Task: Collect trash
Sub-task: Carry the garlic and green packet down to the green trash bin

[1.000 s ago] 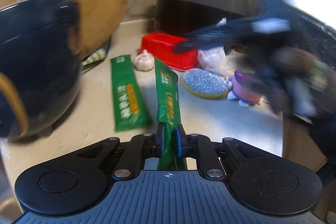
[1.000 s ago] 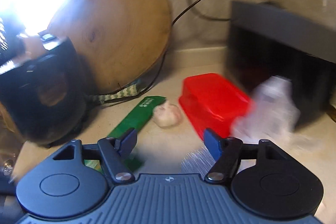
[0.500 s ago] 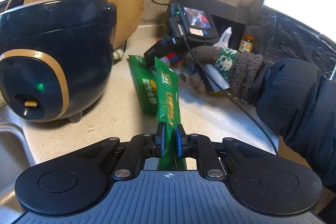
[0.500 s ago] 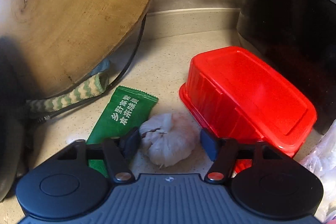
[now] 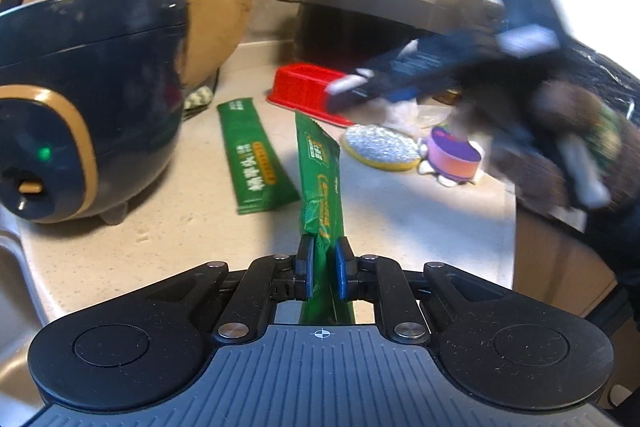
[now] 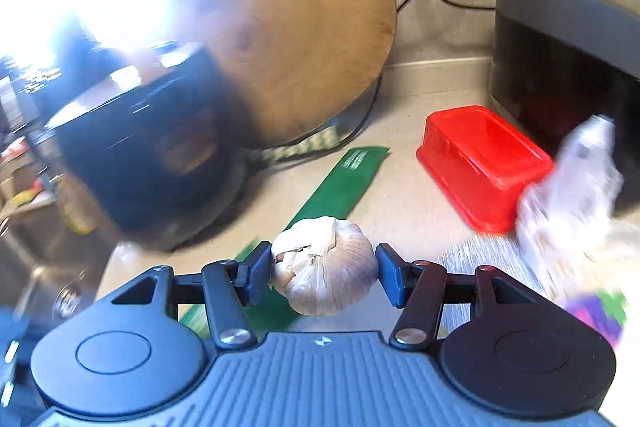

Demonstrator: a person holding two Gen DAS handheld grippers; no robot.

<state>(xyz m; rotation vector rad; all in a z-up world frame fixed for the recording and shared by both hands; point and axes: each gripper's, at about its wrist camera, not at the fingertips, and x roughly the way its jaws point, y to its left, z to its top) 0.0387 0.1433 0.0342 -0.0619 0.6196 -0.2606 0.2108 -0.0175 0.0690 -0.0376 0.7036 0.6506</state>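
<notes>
My left gripper [image 5: 325,265] is shut on a green snack wrapper [image 5: 322,183] that stands up from its jaws above the counter. A second green wrapper [image 5: 254,157] lies flat on the counter near the rice cooker; it also shows in the right wrist view [image 6: 340,187]. My right gripper [image 6: 322,273] is shut on a garlic bulb [image 6: 326,265] and holds it above the counter. In the left wrist view the right gripper [image 5: 420,75] appears blurred at the upper right, over the red box.
A dark rice cooker [image 5: 80,99] and a round wooden board [image 5: 216,7] stand at left. A red box [image 6: 484,163], a crumpled plastic bag [image 6: 572,179], a scouring pad [image 5: 380,147], a pink toy [image 5: 452,159] and a black appliance [image 5: 360,23] crowd the back right. A sink [image 5: 12,267] lies at left.
My right gripper closed on the garlic bulb and lifted it up and back from the counter. My left gripper still holds its wrapper.
</notes>
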